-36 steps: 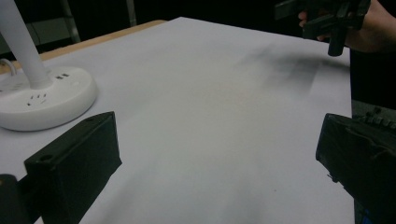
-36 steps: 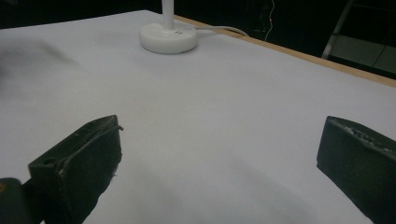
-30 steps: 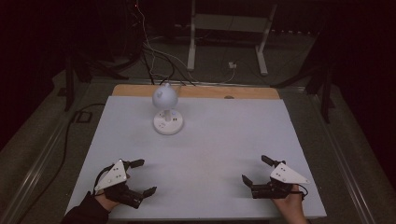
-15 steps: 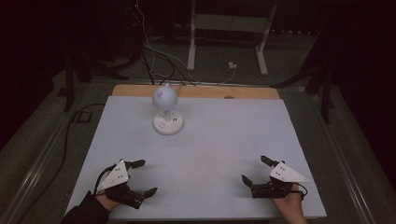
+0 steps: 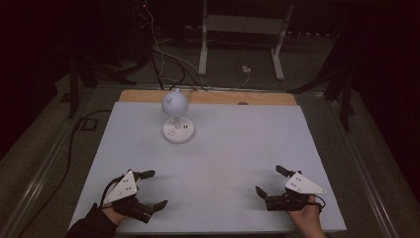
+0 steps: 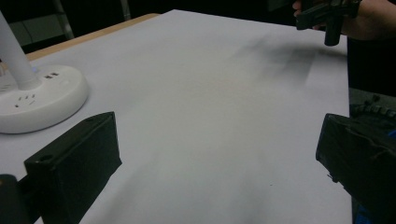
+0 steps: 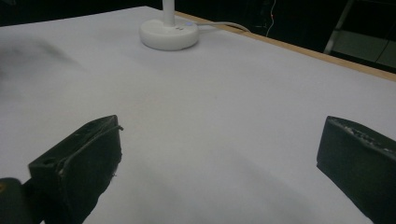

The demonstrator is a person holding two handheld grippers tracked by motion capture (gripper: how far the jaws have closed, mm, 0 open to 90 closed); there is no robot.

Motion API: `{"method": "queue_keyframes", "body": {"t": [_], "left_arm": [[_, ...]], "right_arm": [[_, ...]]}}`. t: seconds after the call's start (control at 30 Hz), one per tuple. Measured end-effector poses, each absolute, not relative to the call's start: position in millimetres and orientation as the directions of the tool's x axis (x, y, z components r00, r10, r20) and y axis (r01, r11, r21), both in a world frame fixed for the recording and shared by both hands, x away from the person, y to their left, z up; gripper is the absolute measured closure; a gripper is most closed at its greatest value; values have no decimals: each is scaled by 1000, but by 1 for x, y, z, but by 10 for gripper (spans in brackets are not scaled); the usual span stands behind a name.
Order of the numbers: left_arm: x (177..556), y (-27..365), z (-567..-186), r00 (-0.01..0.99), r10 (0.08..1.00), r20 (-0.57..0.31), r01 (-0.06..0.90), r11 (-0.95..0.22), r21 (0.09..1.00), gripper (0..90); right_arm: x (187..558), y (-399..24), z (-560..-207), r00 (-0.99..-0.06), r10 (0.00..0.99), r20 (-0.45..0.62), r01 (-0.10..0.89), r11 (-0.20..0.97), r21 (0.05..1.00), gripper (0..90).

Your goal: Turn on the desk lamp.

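Unlabelled white lamp on table; left gripper, right gripper both agape.

A dim room surrounds the pale grey rectangular tabletop, whose bare wooden far edge shows across the upper middle of the frame. Beyond it, a white metal stand rests on the dark grey floor (black cables trail upper left).

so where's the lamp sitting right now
In the high view the white desk lamp stands at the far side of the table, left of centre near the wooden back edge, well ahead of the left gripper.
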State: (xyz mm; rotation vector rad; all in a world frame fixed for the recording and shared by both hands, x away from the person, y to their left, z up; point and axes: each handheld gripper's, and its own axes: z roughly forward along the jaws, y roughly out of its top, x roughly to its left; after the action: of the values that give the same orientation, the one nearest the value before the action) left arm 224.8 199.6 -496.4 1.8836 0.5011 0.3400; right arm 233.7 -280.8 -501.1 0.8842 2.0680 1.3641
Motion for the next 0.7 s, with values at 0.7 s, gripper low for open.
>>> {"method": "queue_keyframes", "body": {"t": [0.7], "left_arm": [[227,190,-473,882,472,-23,178,-288,941,2]], "right_arm": [[233,-280,-499,-659,750,-60,229,276,934,0]]}}
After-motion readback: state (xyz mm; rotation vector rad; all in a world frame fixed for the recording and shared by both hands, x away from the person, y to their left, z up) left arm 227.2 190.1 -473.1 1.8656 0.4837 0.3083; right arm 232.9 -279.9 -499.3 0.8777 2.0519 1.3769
